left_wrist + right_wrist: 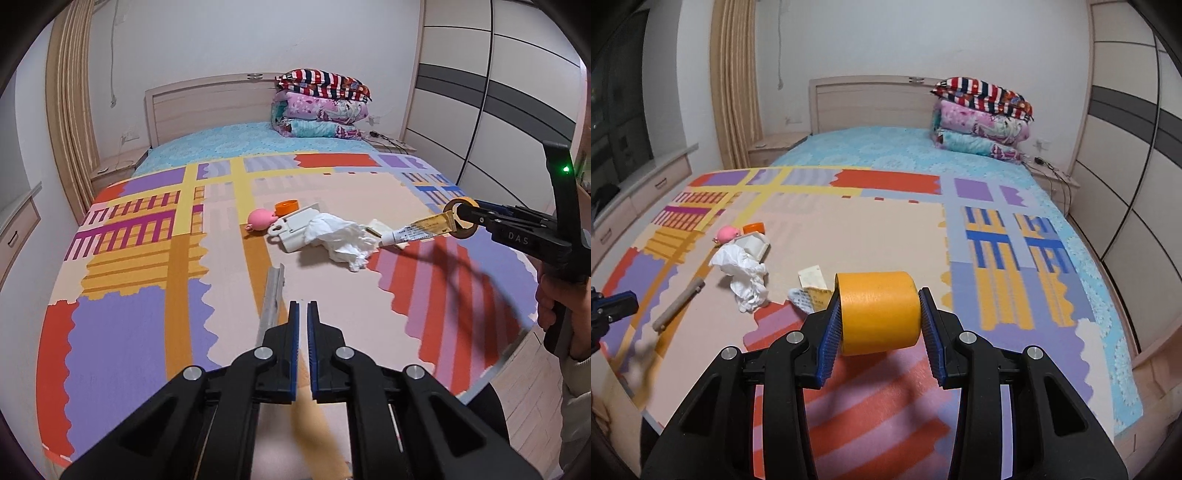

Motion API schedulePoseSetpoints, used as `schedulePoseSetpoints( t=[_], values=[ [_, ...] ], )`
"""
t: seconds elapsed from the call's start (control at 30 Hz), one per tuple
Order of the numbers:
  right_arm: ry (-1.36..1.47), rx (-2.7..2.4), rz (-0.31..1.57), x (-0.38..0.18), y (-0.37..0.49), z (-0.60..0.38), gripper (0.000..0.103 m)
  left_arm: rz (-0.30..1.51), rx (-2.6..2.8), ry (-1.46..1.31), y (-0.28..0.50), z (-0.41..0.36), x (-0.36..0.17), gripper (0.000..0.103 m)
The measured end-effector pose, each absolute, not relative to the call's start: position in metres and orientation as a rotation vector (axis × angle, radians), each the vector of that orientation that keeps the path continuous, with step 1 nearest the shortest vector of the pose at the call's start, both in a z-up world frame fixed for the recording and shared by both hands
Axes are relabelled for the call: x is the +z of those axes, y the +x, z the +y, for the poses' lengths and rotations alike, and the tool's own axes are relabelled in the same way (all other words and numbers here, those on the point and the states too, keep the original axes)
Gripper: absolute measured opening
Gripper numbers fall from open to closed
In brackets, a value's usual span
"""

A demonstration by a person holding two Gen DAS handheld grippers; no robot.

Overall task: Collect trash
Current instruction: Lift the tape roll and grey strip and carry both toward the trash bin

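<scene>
A: Bedroom, pale walls, a bed (122,317) topped with a patchwork foam mat in orange, purple and peach. Where's the trash?

B: Heaped mid-mat. A crumpled white tissue (341,238) lies against a white plastic box (295,229); a pink round toy (259,219) and a small orange cup (286,206) sit just beyond, on the far left of the heap. A white and yellow squeezed tube (417,230) lies right of the tissue, long axis running left to right, beside a cream paper scrap (376,226). A grey metal bar (272,295) lies nearer, pointing away from us.

A: And the tools?

B: The right tool (881,314) is clamped on a yellow roll of tape (879,312), pads pressing its two flat faces, carried above the mat, not resting on it. The left tool (303,314) holds nothing, with its pads nearly together and a thin gap between them.

A: Which is better placed for the next piece?

B: The left, I'd judge (the right is occupied). It hovers near the bed's near edge; the bar's near end sits just left of its tips, almost in line with the fingers, so a crosswise grip would suit. The tissue lies farther ahead and slightly right. From the right tool, the tube pokes out just left of the roll.

A: Any bin visible?

B: None in either view.
</scene>
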State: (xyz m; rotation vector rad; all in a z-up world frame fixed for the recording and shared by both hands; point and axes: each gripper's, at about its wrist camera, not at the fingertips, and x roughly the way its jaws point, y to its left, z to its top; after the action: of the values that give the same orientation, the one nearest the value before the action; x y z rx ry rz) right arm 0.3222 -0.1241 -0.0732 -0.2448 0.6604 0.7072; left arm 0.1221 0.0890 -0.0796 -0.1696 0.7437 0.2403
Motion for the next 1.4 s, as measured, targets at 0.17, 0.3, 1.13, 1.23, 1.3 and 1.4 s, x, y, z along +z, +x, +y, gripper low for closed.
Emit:
schedulePoseSetpoints(
  t=[0.17, 0.3, 1.13, 1.23, 1.3, 1.4],
  values=[
    [-0.269, 0.658, 0.613, -0.063, 0.313, -0.137, 0.04, 0.74, 0.24, -0.177, 0.113, 0.086, -0.077, 0.004],
    [-0.354, 0.603, 0.558, -0.061, 0.306, -0.138, 0.04, 0.755, 0.228, -0.191, 0.111, 0.083, -0.079, 0.005],
    [-0.263, 0.615, 0.434, -0.035, 0.307, -0.151, 0.04, 0.873, 0.301, -0.188, 0.127, 0.1, -0.123, 0.005],
    [-0.285, 0.627, 0.435, -0.034, 0.305, -0.143, 0.04, 0.875, 0.306, -0.186, 0.129, 0.102, -0.124, 0.005],
    [-0.288, 0.63, 0.439, -0.035, 0.304, -0.141, 0.04, 0.879, 0.308, -0.179, 0.131, 0.102, -0.125, 0.005],
    [-0.293, 0.637, 0.441, -0.036, 0.3, -0.14, 0.04, 0.876, 0.305, -0.168, 0.131, 0.101, -0.125, 0.005]
  ],
)
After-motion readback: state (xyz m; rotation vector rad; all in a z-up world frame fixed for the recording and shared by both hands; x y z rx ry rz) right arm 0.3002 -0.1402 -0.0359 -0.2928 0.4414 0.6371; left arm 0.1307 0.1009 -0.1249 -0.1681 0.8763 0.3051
